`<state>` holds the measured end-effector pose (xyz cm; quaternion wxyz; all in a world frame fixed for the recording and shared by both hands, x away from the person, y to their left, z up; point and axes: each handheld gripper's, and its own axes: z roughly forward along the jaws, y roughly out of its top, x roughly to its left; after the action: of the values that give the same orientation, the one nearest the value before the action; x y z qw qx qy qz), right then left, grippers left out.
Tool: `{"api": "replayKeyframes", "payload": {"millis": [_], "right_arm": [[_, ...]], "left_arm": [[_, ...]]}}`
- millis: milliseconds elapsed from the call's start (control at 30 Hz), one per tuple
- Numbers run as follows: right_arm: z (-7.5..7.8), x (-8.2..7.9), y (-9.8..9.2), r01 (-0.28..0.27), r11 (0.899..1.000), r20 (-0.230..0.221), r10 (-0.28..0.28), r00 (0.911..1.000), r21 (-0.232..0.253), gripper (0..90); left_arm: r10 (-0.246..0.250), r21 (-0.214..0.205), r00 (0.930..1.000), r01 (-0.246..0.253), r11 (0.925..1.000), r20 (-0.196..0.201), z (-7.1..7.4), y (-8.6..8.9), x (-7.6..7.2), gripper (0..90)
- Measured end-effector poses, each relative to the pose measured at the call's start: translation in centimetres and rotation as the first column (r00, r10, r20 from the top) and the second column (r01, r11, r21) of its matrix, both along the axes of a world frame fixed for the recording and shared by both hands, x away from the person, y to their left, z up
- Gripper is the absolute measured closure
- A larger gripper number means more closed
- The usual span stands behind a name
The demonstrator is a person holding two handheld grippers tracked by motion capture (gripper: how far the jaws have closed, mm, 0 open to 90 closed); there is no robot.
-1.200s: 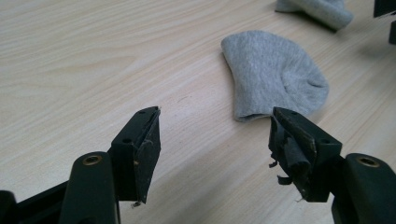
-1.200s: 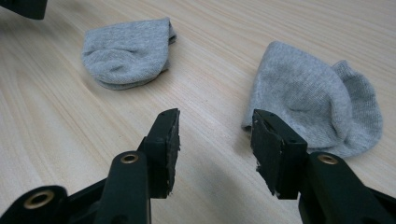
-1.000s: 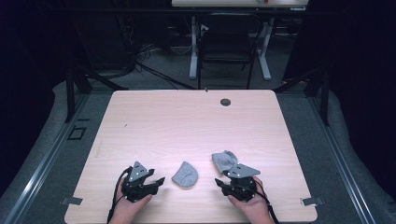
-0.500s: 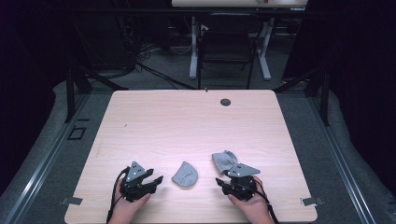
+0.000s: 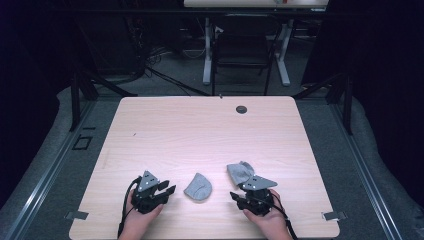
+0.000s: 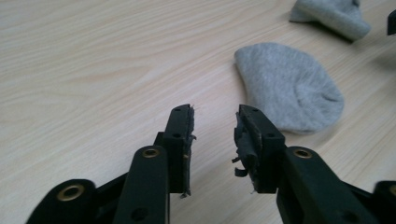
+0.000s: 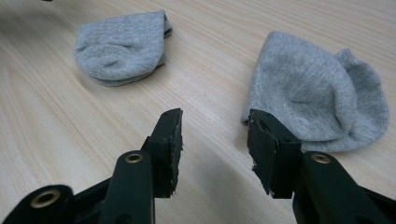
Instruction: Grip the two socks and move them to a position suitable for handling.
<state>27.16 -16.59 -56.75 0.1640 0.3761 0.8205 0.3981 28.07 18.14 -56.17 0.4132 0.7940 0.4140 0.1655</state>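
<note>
Two grey socks lie on the wooden table. A folded one sits between my hands, and a crumpled one lies further right. My left gripper rests near the front edge and points at the folded sock. Its jaws have just been closing and stand part open, with nothing between them. My right gripper sits just in front of the crumpled sock. It is open and holds nothing, and the folded sock lies beyond it to the left.
A dark round cable hole sits near the table's far edge. Beyond the table stand a chair and white desk legs on a dark floor. The far crumpled sock shows at the top of the left gripper view.
The left gripper's jaws look narrower than before. Both hands and both socks have stayed in place.
</note>
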Motion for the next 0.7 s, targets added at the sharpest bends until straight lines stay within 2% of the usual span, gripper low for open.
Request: {"api": "replayKeyframes", "payload": {"millis": [33,67,133,400,467,700], "right_arm": [[0.0,0.0,0.0,0.0,1.0,0.001,0.0,1.0,0.002,55.0],[0.0,-0.1,0.0,0.001,1.0,0.004,-0.001,1.0,0.004,55.0],[0.1,-0.1,0.0,0.001,1.0,0.004,-0.001,1.0,0.003,55.1],[0.2,0.0,-0.2,0.003,1.0,0.004,-0.003,1.0,-0.001,55.1],[0.1,0.1,-0.2,0.005,1.0,0.005,-0.006,1.0,0.003,55.1],[0.1,0.1,-0.2,0.003,1.0,0.008,-0.003,1.0,0.001,55.1]], "left_arm": [[-0.007,0.007,1.0,0.007,0.9999,0.004,0.2,-0.3,0.0,69.1],[-0.022,0.034,0.9996,0.022,0.9992,0.019,0.5,-0.8,0.0,70.9],[-0.033,0.045,0.9992,0.032,0.9985,0.021,0.6,-1.2,0.2,75.2],[-0.046,0.06,0.9989,0.045,0.9972,0.009,0.2,-2.1,0.9,86.7],[-0.045,0.049,0.999,0.044,0.9978,0.004,0.2,-2.4,1.1,89.8],[-0.079,0.048,0.9968,0.079,0.9957,-0.005,0.0,-3.8,1.4,90.0]]}}
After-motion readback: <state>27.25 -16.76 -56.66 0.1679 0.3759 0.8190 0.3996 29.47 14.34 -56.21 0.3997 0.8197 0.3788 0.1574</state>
